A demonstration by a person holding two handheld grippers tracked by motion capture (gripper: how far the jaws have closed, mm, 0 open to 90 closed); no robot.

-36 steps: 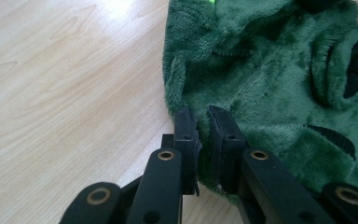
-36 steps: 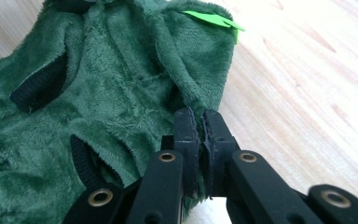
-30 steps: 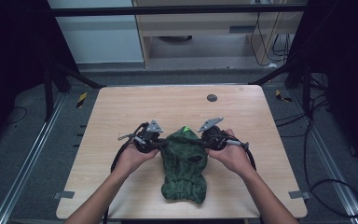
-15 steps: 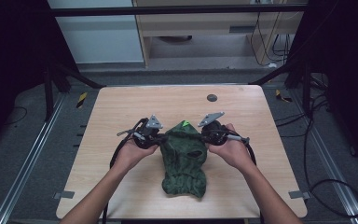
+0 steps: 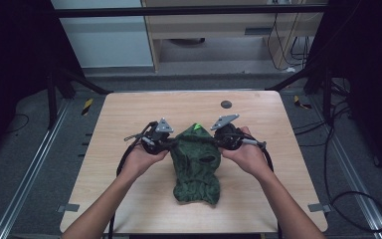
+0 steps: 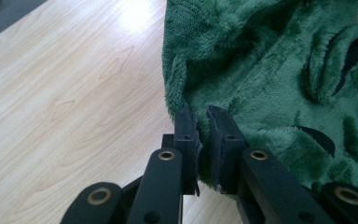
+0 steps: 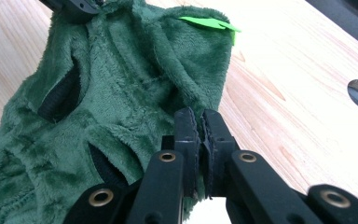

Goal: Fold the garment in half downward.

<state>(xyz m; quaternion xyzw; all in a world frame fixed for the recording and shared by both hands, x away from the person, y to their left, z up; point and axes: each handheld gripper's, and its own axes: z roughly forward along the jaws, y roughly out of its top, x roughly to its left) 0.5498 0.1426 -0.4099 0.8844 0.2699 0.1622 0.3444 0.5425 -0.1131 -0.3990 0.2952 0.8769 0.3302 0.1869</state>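
1. Here, the left gripper pinches the edge of a fuzzy green cloth. In the left gripper view, its two black jaws are pressed together on the cloth's edge, with a bit of green fluff squeezed between them.
2. The right gripper pinches the other side of the same cloth. In the right gripper view, its jaws are also pressed tight on a fold of the cloth.
3. The cloth sits between the two grippers. Its top part is held up by them, and the rest hangs down toward the person and lies on the bench.
4. The cloth has dark slits in it, like little openings. One dark slit is to the left of the right gripper's jaws in its own view.
5. A small bright green tag sticks up at the top of the cloth, beyond the two grippers. In the right gripper view, the tag is ahead of the jaws and a little to the right.
6. A round dark hole is in the bench, beyond the right gripper and well apart from the cloth.
7. The person's left hand holds the left gripper, and the right hand holds the right one. Both arms come in from the near side of the bench.
8. A black cable trails back from the left gripper next to the arm.
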